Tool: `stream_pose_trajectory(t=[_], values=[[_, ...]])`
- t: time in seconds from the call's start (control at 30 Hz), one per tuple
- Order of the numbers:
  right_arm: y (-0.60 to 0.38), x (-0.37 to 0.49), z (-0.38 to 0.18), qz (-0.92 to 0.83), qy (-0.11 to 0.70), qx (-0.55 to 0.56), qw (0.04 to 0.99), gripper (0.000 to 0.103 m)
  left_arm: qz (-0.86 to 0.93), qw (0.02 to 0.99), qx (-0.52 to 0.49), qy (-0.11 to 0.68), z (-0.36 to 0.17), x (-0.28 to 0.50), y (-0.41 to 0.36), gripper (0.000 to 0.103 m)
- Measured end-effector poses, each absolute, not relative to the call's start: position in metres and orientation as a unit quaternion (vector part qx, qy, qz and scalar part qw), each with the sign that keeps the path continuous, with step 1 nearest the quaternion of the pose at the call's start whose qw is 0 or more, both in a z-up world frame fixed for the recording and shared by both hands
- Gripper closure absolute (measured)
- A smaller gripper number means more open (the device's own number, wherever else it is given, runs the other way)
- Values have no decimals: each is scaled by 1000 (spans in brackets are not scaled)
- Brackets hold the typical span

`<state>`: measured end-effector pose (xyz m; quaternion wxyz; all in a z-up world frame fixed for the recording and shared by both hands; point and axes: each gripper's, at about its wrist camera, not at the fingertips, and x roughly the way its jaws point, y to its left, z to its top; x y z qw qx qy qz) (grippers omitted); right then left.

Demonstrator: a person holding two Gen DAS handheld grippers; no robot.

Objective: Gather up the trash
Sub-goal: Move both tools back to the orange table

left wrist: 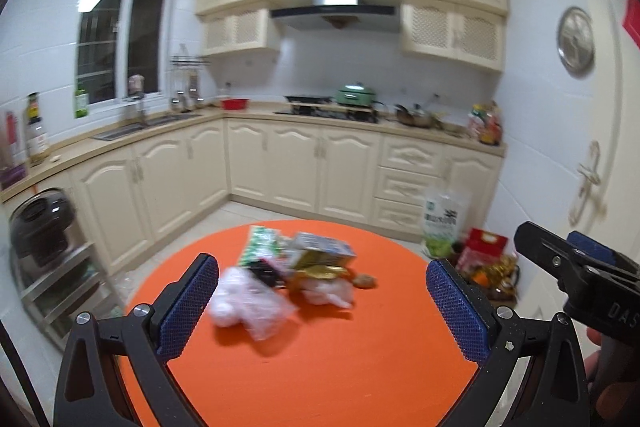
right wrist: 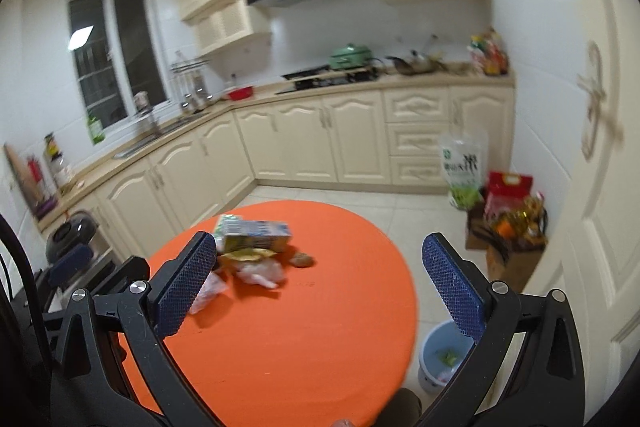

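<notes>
A pile of trash lies on the round orange table (left wrist: 320, 367): a clear plastic bag (left wrist: 248, 307), a carton (left wrist: 324, 251), a gold wrapper (left wrist: 320, 273), a green-white packet (left wrist: 260, 243), crumpled white plastic (left wrist: 328, 293) and a small brown lump (left wrist: 364, 281). My left gripper (left wrist: 322, 311) is open, above the table just short of the pile. My right gripper (right wrist: 320, 285) is open and empty, to the right of the pile; the carton (right wrist: 256, 233) and brown lump (right wrist: 302, 260) show there. A blue bin (right wrist: 444, 355) with some trash stands on the floor right of the table.
Cream kitchen cabinets and a counter (left wrist: 256, 109) run along the back and left. A rack with a dark cooker (left wrist: 40, 227) stands at the left. Bags and boxes (right wrist: 508, 215) sit on the floor by the white door (right wrist: 592, 147).
</notes>
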<state>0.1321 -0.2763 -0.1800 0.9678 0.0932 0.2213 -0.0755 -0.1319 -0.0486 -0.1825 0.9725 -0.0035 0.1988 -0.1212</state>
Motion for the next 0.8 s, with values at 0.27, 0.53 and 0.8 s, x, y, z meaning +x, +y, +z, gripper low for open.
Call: stream_pose_trajectory(t=[0.27, 0.53, 0.8], values=[[-217, 137, -174, -30, 216, 57, 974, 0, -69, 979, -28, 192, -183, -192, -34, 1], [-203, 148, -184, -15, 226, 47, 973, 0, -34, 978, -40, 203, -177, -212, -35, 1], [-207, 153, -190, -21, 236, 47, 970, 0, -19, 975, -55, 215, -145, -174, -23, 1]])
